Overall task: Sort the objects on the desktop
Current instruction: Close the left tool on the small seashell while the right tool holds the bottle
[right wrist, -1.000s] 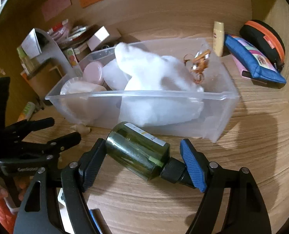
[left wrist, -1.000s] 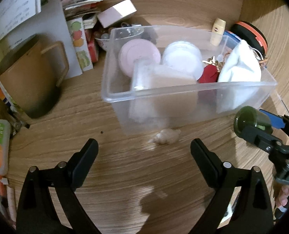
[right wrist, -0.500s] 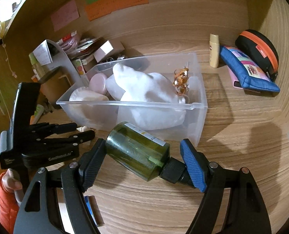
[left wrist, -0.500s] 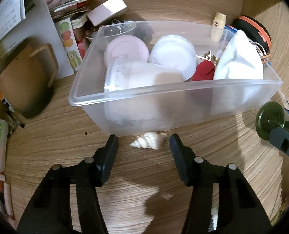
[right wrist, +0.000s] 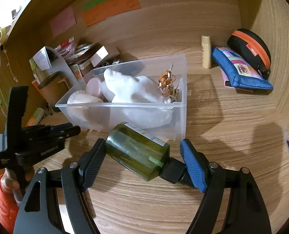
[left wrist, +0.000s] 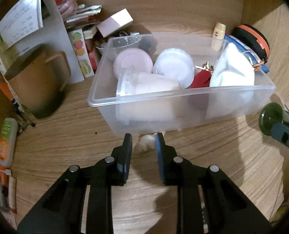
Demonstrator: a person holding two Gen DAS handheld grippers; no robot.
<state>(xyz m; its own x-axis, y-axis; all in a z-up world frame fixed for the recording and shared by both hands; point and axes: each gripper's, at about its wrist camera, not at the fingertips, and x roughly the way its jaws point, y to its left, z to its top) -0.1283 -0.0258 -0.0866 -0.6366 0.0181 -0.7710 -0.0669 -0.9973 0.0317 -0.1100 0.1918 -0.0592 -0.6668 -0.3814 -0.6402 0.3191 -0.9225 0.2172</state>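
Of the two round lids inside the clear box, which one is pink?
The pink lid is the one nearer the box's left end, beside the stand; the white lid lies right of it, toward the red item.

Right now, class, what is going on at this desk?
A person is sorting desk clutter with a hand-held gripper in each hand. The left hand-held gripper has shut on a small pale seashell lying on the wooden desk, right against the front wall of the clear plastic bin. The right hand-held gripper holds a dark green bottle lengthwise, cap against one pad, in front of the bin. Neither item is in the bin yet.
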